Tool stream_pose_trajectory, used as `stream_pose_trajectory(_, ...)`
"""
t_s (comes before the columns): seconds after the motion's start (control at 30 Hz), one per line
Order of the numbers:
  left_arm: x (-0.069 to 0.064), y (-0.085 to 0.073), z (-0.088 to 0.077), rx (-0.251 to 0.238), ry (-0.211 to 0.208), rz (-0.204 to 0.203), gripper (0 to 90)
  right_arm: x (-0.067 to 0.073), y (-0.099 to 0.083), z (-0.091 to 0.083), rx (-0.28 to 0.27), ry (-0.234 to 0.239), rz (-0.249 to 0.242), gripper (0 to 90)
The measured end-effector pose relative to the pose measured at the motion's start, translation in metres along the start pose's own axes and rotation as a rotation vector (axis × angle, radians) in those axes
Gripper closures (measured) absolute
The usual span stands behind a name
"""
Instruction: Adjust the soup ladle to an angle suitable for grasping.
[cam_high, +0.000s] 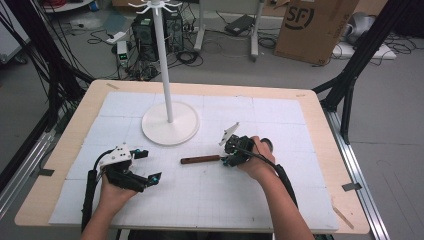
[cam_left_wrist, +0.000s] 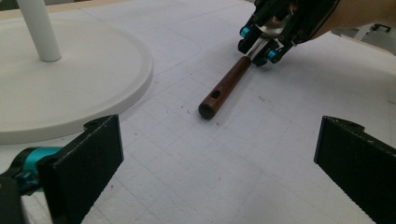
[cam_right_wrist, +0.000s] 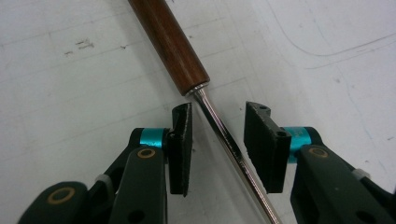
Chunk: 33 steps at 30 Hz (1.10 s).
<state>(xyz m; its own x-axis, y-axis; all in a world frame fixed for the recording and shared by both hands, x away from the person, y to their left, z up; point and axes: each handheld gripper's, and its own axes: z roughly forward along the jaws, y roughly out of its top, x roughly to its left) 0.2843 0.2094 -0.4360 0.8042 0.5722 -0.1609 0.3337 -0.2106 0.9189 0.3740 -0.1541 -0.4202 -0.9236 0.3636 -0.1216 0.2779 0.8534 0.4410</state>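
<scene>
A tool with a dark wooden handle (cam_high: 200, 159) and a thin metal shaft (cam_right_wrist: 219, 126) lies flat on the white mat. My right gripper (cam_high: 225, 160) is lowered over the shaft just behind the handle (cam_right_wrist: 168, 42). In the right gripper view its jaws stand on either side of the shaft with a gap on each side, so the right gripper (cam_right_wrist: 218, 109) is open. The left gripper view shows the handle (cam_left_wrist: 225, 86), with a hole near its end, and the right gripper (cam_left_wrist: 259, 44) beyond it. My left gripper (cam_high: 150, 166) rests at the mat's left, wide open and empty (cam_left_wrist: 219, 135).
A white stand with a round base (cam_high: 170, 127) and a tall pole (cam_high: 164, 60) rises at the back middle of the table, close to the tool. The wooden table edge (cam_high: 325, 150) frames the mat. A cardboard box (cam_high: 315, 25) and cables lie on the floor behind.
</scene>
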Motion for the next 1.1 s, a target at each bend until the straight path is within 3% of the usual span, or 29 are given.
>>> stream_pose_trajectory(0.17, 0.000, 0.000, -0.001, -0.006, 0.001, -0.002, 1.8, -0.004, -0.002, 0.001, -0.009, 0.046, 0.019, 67.2)
stream_pose_trajectory(0.33, 0.000, 0.001, -0.001, -0.006, -0.003, -0.001, 1.8, -0.001, 0.000, 0.000, 0.003, 0.035, 0.027, 70.9)
stream_pose_trajectory(0.6, -0.001, 0.000, 0.000, -0.004, -0.008, -0.003, 1.9, 0.005, 0.000, -0.003, 0.021, 0.089, 0.028, 77.6)
stream_pose_trajectory(0.8, -0.001, 0.001, -0.001, -0.006, -0.009, -0.003, 2.5, 0.009, 0.000, -0.005, 0.027, 0.108, 0.031, 77.9)
stream_pose_trajectory(1.1, -0.001, 0.001, -0.001, -0.006, -0.010, 0.000, 2.5, 0.009, -0.002, -0.003, 0.011, 0.110, 0.081, 74.2)
